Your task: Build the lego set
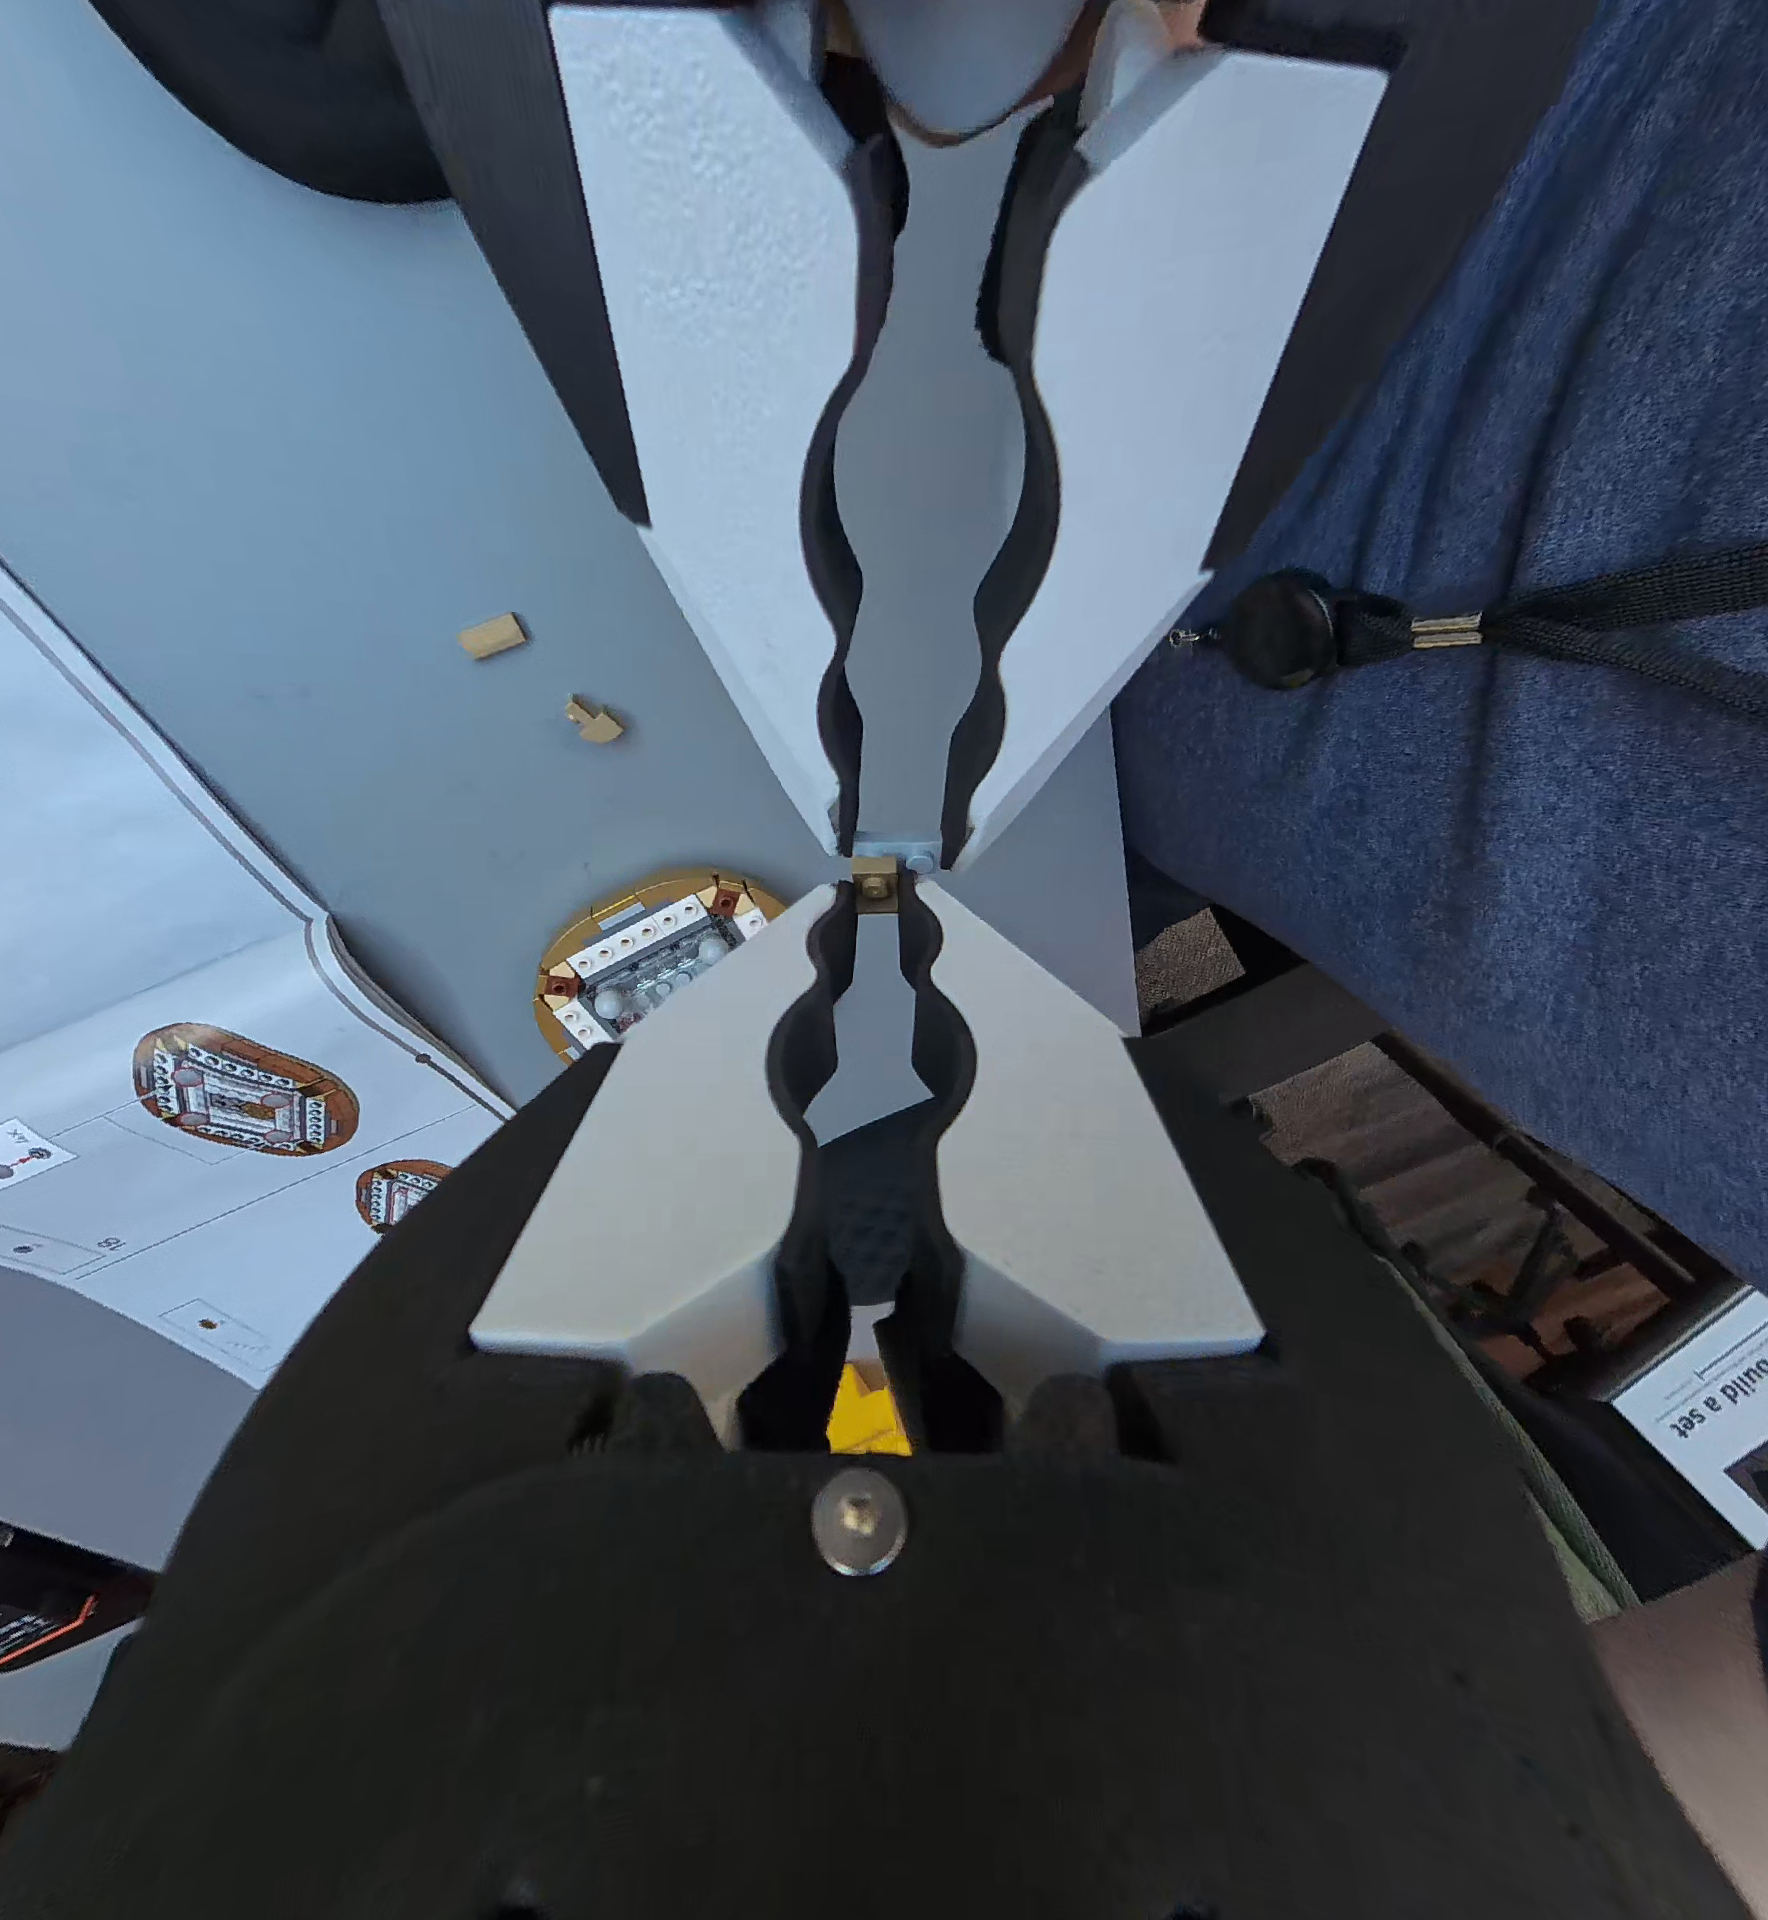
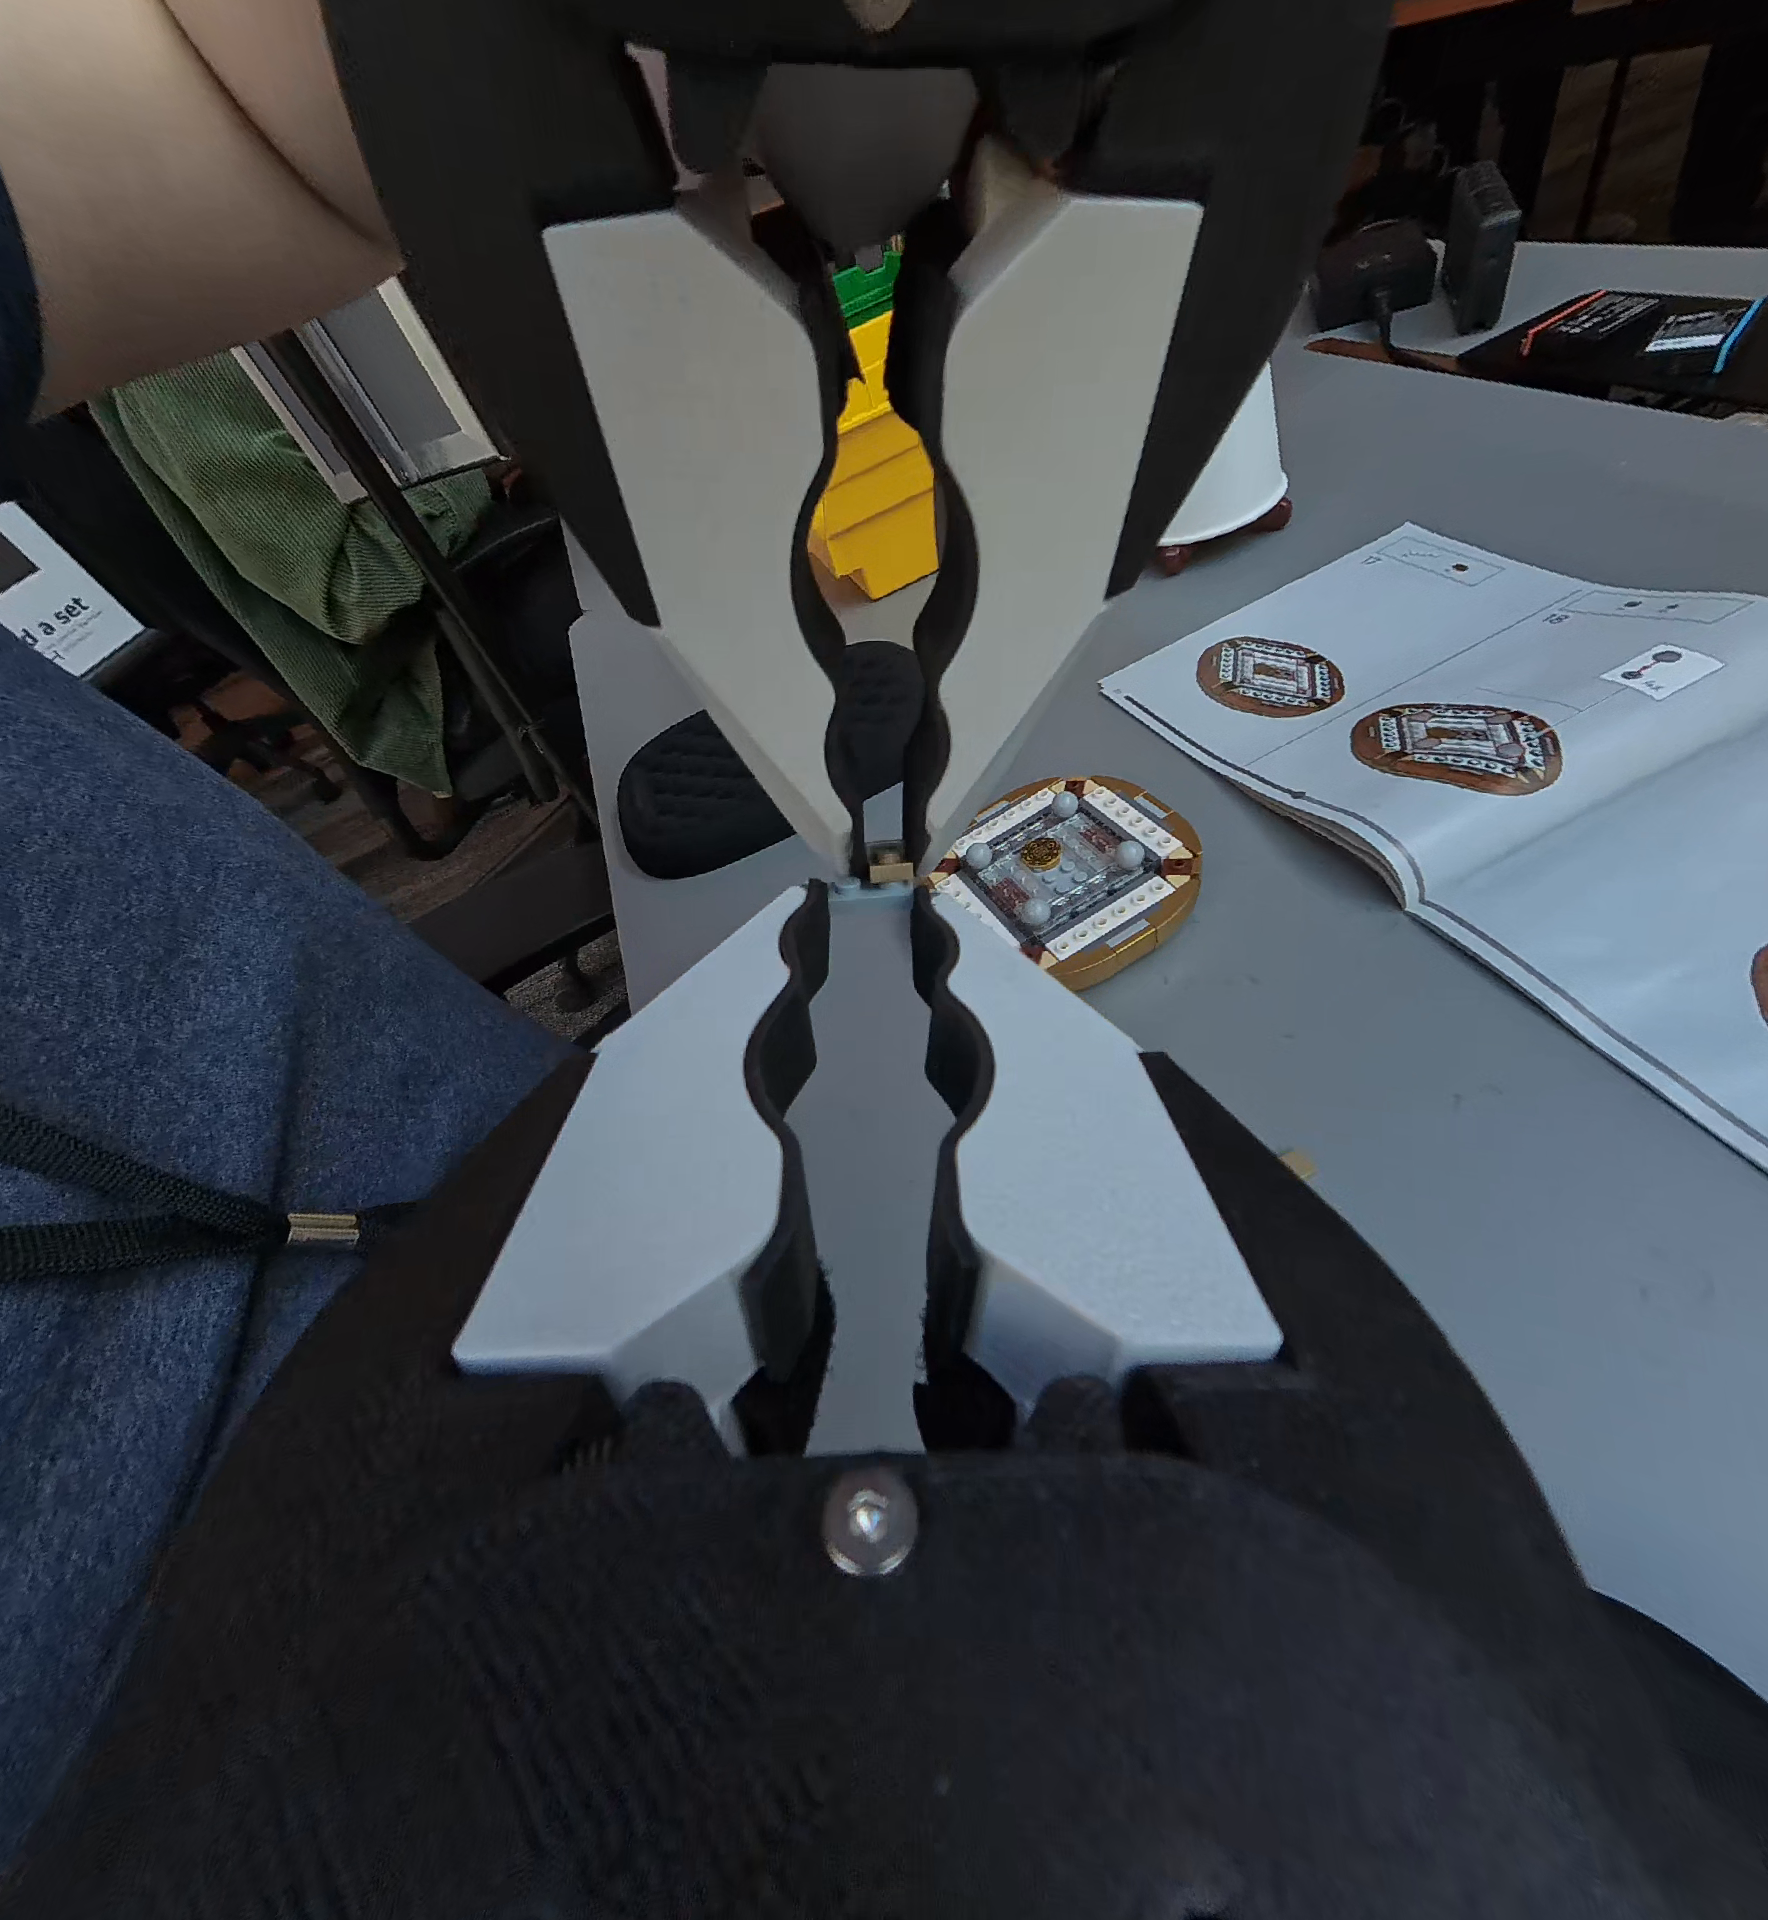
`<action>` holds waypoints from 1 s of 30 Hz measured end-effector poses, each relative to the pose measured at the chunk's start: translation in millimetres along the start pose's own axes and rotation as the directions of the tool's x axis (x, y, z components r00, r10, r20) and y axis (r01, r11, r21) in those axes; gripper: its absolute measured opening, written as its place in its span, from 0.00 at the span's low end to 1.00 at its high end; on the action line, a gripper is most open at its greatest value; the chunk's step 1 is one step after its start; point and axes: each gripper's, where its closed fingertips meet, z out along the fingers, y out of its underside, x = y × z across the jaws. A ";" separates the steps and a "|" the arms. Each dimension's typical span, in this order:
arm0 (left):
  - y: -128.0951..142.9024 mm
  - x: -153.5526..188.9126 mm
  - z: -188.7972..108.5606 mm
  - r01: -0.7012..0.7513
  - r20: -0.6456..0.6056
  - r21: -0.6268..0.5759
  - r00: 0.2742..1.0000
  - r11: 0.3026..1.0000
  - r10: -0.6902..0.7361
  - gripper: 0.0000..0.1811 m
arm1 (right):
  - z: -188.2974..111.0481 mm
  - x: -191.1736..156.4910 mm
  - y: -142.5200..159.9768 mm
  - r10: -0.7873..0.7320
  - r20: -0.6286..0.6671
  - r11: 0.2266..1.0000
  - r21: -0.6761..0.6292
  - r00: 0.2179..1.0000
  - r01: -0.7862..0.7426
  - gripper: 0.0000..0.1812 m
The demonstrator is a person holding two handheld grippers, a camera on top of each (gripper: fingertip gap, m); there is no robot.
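My left gripper (image 1: 875,896) is shut on a small tan piece (image 1: 874,889). My right gripper (image 2: 869,898) is shut on a small light grey plate (image 2: 867,891). The two grippers meet tip to tip above the grey table, and the tan piece touches the grey plate. In the left wrist view the right gripper (image 1: 895,844) comes in from the top with the grey plate (image 1: 899,850). In the right wrist view the left gripper (image 2: 886,856) comes in from the top with the tan piece (image 2: 890,862). The round gold-rimmed model (image 2: 1067,878) lies on the table beside the tips, and also shows in the left wrist view (image 1: 651,961).
An open instruction booklet (image 2: 1534,779) lies right of the model. Two loose tan pieces (image 1: 492,635) (image 1: 596,719) lie on the table. A yellow brick build (image 2: 875,499), a white container (image 2: 1228,468) and a black box (image 2: 1638,332) stand farther back. A person's blue clothing (image 2: 132,1039) is at the table's edge. Both grippers' tips are close together, under 4 cm apart. The round gold-rimmed model (image 2: 1067,878) is about 15 cm from both grippers' fingertips.
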 end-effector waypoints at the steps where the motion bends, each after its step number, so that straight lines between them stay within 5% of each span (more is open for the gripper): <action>1: 0.5 0.3 1.0 -0.005 0.008 -0.010 1.000 1.000 0.006 0.04 | 0.7 -0.5 1.1 -0.001 -0.002 1.000 -0.003 1.000 0.001 0.08; 30: -2.3 -3.8 -5.2 0.027 -0.041 -0.184 0.999 0.982 -0.035 0.03 | -6.1 3.3 -4.9 -0.056 -0.015 0.969 0.241 0.998 0.058 0.08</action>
